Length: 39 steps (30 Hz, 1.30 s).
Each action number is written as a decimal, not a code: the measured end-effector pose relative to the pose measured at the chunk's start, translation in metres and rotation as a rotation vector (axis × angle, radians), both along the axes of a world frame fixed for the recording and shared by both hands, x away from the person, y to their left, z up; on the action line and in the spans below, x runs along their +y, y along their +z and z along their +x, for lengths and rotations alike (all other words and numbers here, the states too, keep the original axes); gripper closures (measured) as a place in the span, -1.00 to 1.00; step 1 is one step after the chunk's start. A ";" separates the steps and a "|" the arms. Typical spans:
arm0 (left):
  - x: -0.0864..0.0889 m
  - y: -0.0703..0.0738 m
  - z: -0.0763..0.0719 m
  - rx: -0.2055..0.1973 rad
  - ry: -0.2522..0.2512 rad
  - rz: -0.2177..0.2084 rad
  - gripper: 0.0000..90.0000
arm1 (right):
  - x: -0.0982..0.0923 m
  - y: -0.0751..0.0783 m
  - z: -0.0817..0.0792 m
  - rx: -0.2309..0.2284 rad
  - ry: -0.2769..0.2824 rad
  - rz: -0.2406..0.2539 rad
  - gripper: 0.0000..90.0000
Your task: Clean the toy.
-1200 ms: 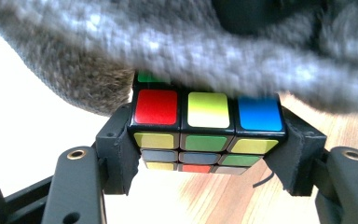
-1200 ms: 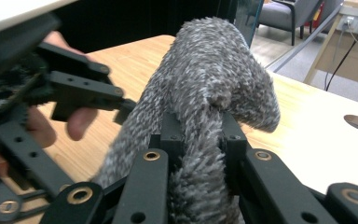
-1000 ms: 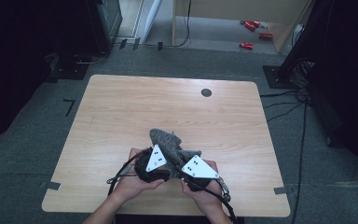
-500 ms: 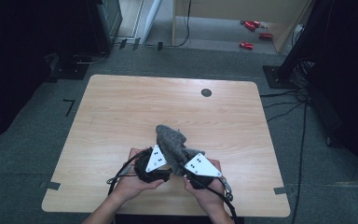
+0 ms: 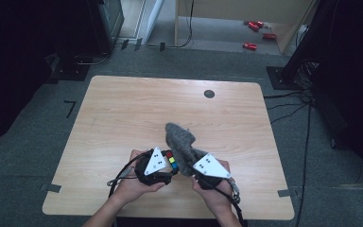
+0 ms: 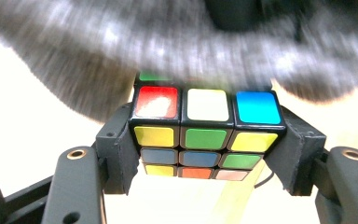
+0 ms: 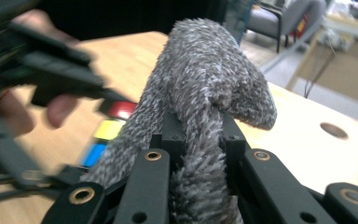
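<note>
Standing on grey carpet, light wooden table bears a round hole.

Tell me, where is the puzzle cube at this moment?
The puzzle cube sits clamped in the left gripper, near the table's front edge in the high view, with the grey fuzzy cloth right beside it.

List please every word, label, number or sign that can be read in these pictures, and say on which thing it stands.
No readable text anywhere.
Grey three-cornered plates on the claws: small black dots, no letters.
Colourful plastic puzzle cube: plain colour stickers, no print.
Fuzzy grey cloth: no tag or label seen.
Red objects on the floor beyond the light wooden table: too small to read.
</note>
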<state>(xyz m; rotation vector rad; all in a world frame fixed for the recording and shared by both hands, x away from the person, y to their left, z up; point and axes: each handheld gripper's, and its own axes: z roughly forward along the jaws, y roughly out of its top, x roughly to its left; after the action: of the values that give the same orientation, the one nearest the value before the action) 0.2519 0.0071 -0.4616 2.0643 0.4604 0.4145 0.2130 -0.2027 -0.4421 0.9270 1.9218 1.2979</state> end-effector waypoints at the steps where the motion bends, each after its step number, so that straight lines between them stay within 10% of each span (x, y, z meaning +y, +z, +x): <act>1: 0.004 0.001 0.002 0.004 -0.002 -0.044 -0.21 | -0.005 0.002 0.001 0.011 -0.013 0.026 0.74; 5: 0.018 -0.003 0.008 -0.033 -0.051 -0.211 -0.22 | -0.021 0.014 -0.001 -0.003 0.000 0.190 0.74; 8: 0.021 -0.005 0.005 -0.092 -0.092 -0.262 -0.22 | -0.011 0.018 -0.009 -0.050 0.034 0.176 0.74; 18: 0.025 -0.004 0.003 -0.168 -0.081 -0.320 -0.22 | -0.021 0.000 0.007 0.114 0.011 0.275 0.75; 25: 0.022 -0.004 0.000 -0.180 -0.101 -0.339 -0.22 | -0.018 0.017 -0.001 0.053 0.038 0.303 0.75; 32: 0.027 -0.003 0.003 -0.145 -0.101 -0.373 -0.23 | -0.023 -0.001 0.009 0.170 0.025 0.322 0.75; 39: 0.024 -0.003 0.001 -0.138 -0.127 -0.367 -0.22 | -0.020 0.016 0.002 0.089 0.039 0.309 0.74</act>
<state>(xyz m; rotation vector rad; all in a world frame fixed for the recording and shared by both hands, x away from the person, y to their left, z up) 0.2526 0.0311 -0.4645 1.6866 0.2947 0.3634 0.2153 -0.2224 -0.4260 1.1193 1.8441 1.6327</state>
